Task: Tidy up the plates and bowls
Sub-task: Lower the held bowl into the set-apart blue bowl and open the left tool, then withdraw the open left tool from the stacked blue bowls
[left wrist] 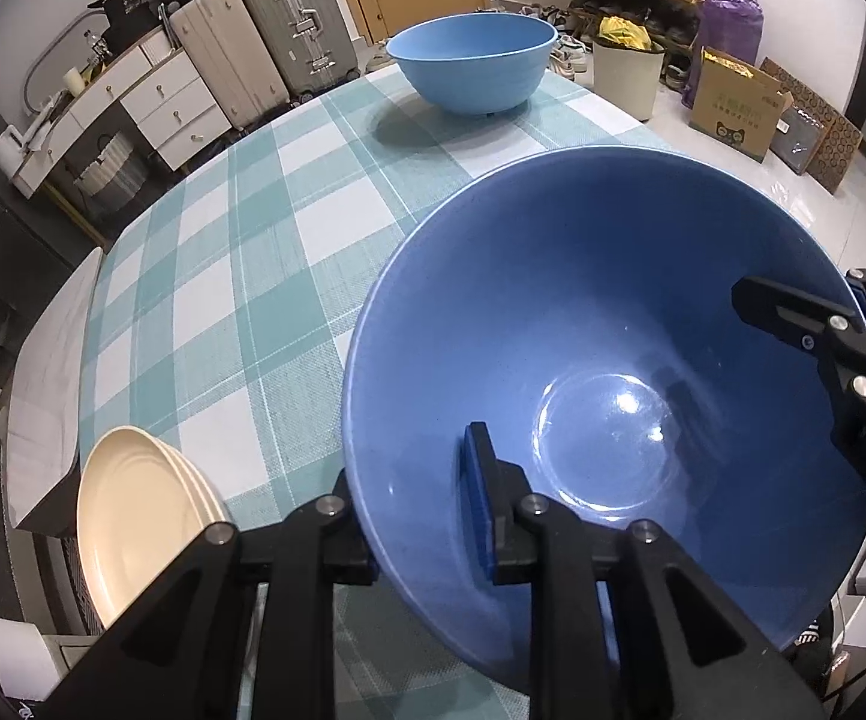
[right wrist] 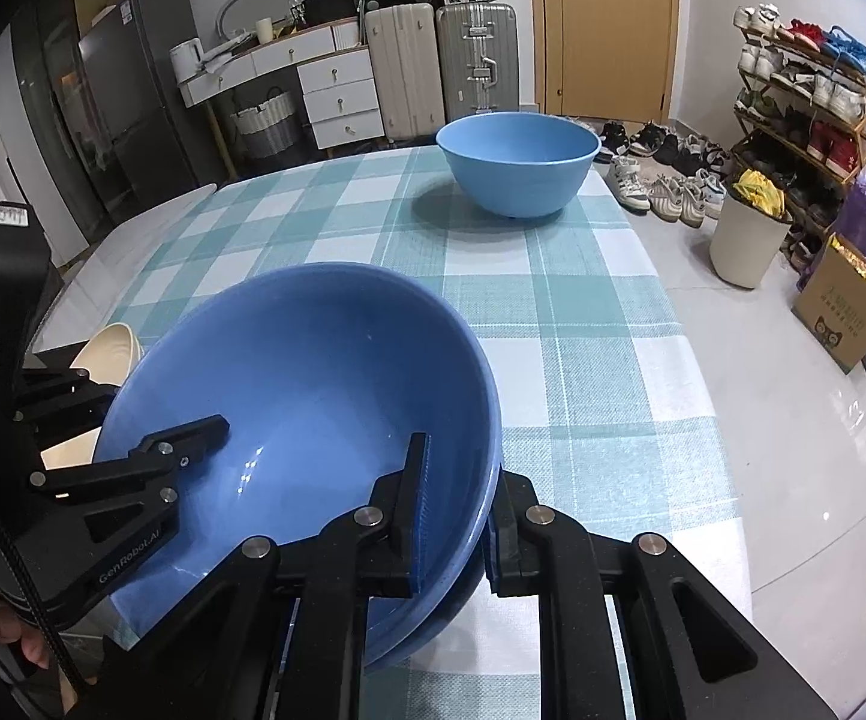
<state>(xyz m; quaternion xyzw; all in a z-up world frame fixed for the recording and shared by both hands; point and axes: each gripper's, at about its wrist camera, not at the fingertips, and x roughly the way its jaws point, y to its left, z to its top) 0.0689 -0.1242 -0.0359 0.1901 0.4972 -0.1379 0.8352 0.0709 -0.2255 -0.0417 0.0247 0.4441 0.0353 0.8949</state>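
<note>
dark blue bowl (left wrist: 607,360) | light blue bowl (left wrist: 472,63) | teal-white checked tablecloth (left wrist: 253,276) | cream plates (left wrist: 139,516)

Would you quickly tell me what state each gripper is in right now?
Left gripper: shut on the rim of the dark blue bowl.
Right gripper: shut on the same bowl's rim, on the opposite side.

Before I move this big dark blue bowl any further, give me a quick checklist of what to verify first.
1. Left tongs pinching the near rim of the big dark blue bowl: ok.
2. Right tongs clamped on the opposite rim: ok.
3. Bowl level: not ok, tilted.
4. Bowl empty: ok.
5. Light blue bowl at the far end of the checked tablecloth, apart from the held bowl: ok.
6. Cream plates clear of the held bowl: cannot tell.
</note>
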